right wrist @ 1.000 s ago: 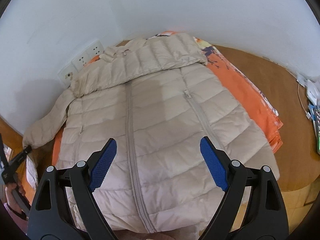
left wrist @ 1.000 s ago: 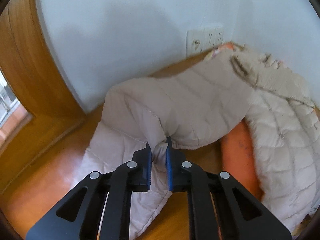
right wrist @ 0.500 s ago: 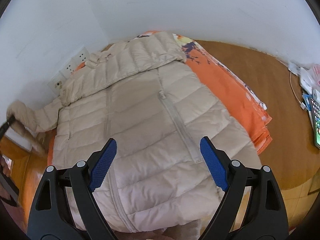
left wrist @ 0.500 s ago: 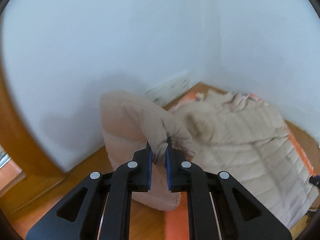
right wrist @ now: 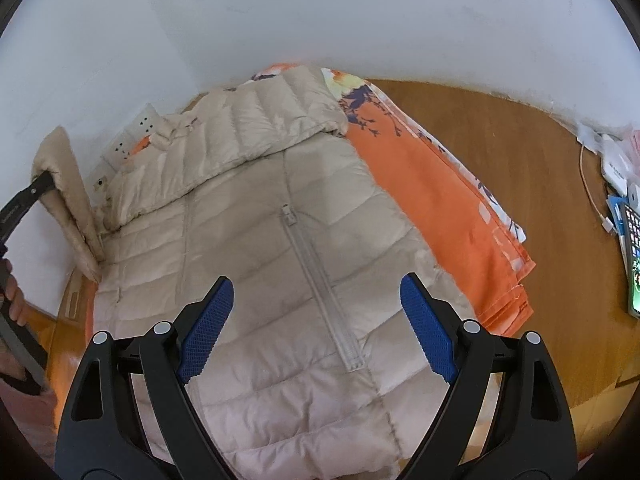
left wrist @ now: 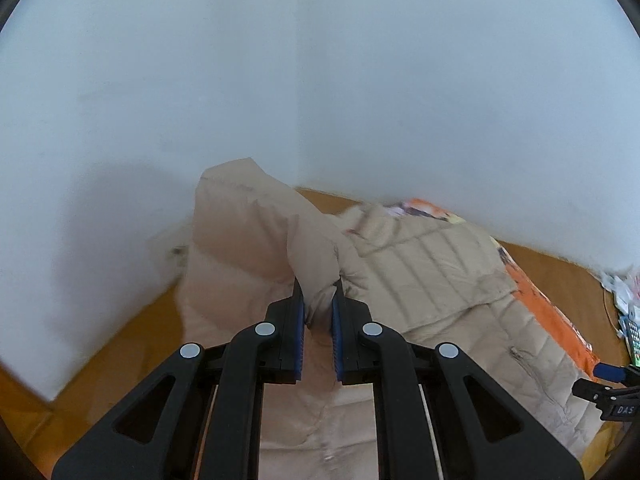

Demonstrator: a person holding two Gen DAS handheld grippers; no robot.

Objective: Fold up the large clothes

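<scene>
A beige quilted puffer jacket [right wrist: 280, 240] lies front up, zipped, on an orange cloth [right wrist: 432, 200] on a wooden surface. It also shows in the left wrist view [left wrist: 440, 280]. My left gripper [left wrist: 318, 304] is shut on the cuff of the jacket's left sleeve [left wrist: 256, 224] and holds it lifted, near the wall. That raised sleeve [right wrist: 68, 192] shows at the left edge of the right wrist view. My right gripper [right wrist: 316, 320] is open and empty, above the jacket's lower front, astride the zipper [right wrist: 320, 280].
White walls meet in a corner behind the jacket, with wall sockets [right wrist: 132, 136] on the left wall. A phone [right wrist: 634, 260], a cable [right wrist: 592, 192] and white chargers [right wrist: 616, 164] lie at the right on the wooden surface [right wrist: 500, 140].
My left gripper has lifted the sleeve from low beside the jacket up and toward the jacket body. The right gripper stays open and has shifted slightly over the jacket.
</scene>
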